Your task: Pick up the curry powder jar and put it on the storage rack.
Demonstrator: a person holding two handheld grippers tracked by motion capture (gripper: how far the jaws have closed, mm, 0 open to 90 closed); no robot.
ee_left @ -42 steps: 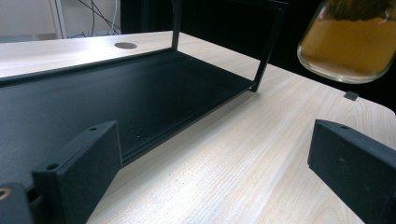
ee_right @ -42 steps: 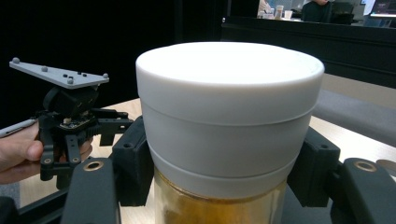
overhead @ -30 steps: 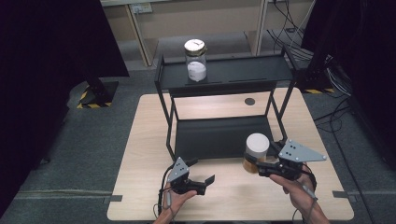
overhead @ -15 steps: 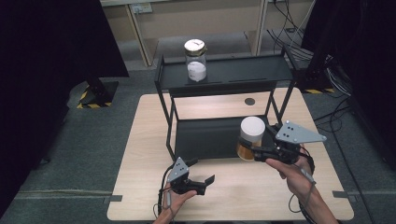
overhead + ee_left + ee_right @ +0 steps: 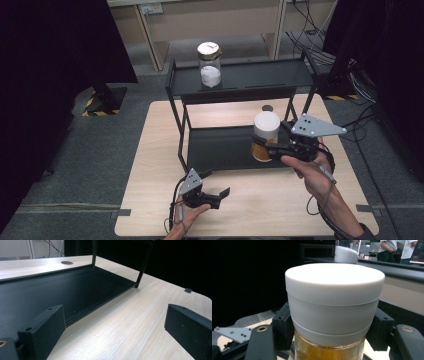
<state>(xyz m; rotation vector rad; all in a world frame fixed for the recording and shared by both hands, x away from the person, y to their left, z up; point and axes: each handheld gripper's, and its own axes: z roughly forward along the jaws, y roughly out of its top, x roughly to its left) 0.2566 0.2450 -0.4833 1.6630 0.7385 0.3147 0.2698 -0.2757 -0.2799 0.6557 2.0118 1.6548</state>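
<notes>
My right hand-held gripper [image 5: 267,149] is clamped on the jar [image 5: 265,136], a glass one with a white lid and amber contents. In the high view the jar stands upright in the jaws, held off the bench [image 5: 150,150] and in front of the lower shelf [image 5: 220,147] of the black rack [image 5: 240,80], toward the rack's right end. The gripper reaches it from the right, with my right hand [image 5: 310,172] behind and below it. In the right gripper view the jar [image 5: 334,307] sits square between the two black jaws, one pressing each side of it just under the lid [image 5: 334,290], so the lid stands above the jaws and the amber part hangs below them.

My left hand-held gripper [image 5: 220,196] lies low over the near part of the bench, well apart from the jar and to its left. Its jaws are spread wide with nothing between them; in the left gripper view I see bare bench [image 5: 140,322] between them and the front edge of the lower shelf [image 5: 62,292] just ahead.

A second jar [image 5: 209,64] with a pale lid stands on the top shelf of the rack, toward its left, far from both grippers.
</notes>
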